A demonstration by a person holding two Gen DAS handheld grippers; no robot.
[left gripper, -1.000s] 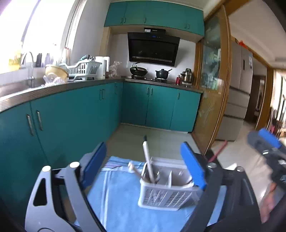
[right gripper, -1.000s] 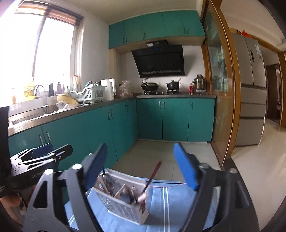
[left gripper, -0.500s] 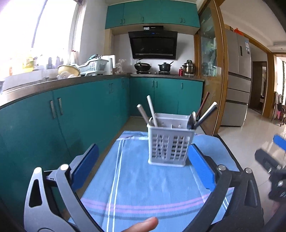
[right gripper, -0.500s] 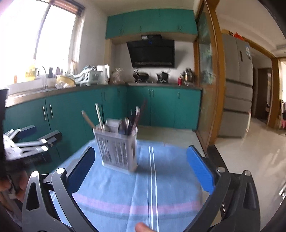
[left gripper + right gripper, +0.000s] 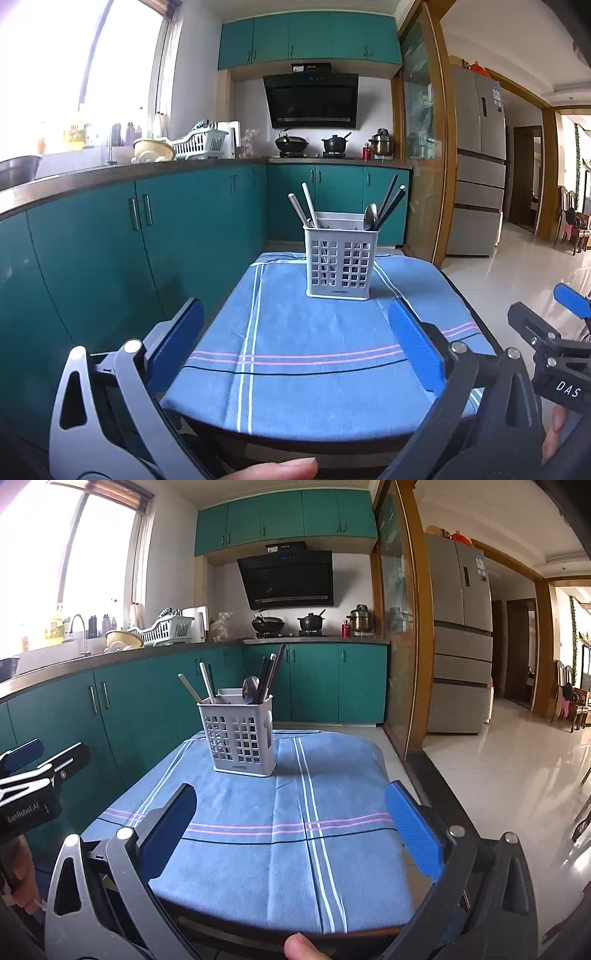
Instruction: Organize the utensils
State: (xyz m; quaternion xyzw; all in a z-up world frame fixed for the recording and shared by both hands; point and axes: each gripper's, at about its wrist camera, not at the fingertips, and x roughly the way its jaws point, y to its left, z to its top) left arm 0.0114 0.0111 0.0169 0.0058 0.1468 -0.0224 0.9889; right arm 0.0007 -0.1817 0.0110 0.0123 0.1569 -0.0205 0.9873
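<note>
A kitchen with teal cabinets (image 5: 192, 229) along the left and back walls, a bright window at left, a black range hood (image 5: 312, 99) over a stove with pots, and a steel refrigerator (image 5: 478, 162) at right.

In the foreground stands a small table (image 5: 295, 443) covered by a blue striped cloth (image 5: 314, 332). Toward its far end, upright on the cloth, sits a white plastic utensil caddy (image 5: 341, 260) with latticed walls. It holds two pale handles (image 5: 304, 205) leaning left, a metal spoon (image 5: 370, 217) bowl-up, and dark chopsticks (image 5: 391, 201) leaning right.

Nearest the viewer are the two tongs, each held by a person whose fingertip shows at the bottom edge. The left tongs (image 5: 295, 339) and the right tongs (image 5: 291, 819) are both released, blue pads spread wide, with nothing between them, well short of the caddy. Their jaws have just been opening.

The caddy looks light, stiff and hollow, likely to tip or slide on the cloth if pushed high. The utensils appear thin, rigid and smooth; the metal spoon may slip. A hold on a handle just above the caddy rim, lifting straight up, seems the safest grasp.
</note>
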